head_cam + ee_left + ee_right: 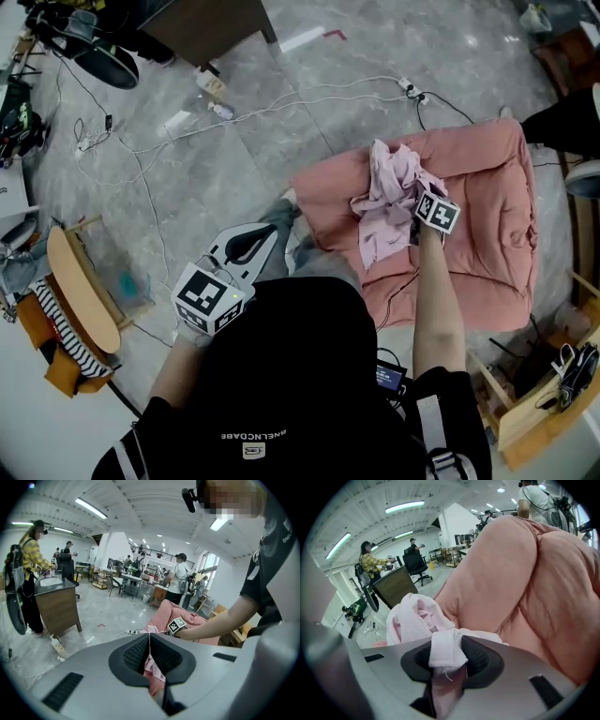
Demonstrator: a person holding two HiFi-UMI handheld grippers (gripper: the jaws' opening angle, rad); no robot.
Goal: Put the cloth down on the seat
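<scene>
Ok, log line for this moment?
pink cloth: bunched on pink seat cushion | right gripper: jaws apart, cloth fold between them | left gripper: shut, empty

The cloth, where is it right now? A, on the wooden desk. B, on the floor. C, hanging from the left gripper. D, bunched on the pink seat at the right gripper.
D: the cloth lies bunched on the seat with a fold between the right gripper's jaws, while the left gripper is well away from it.
</scene>
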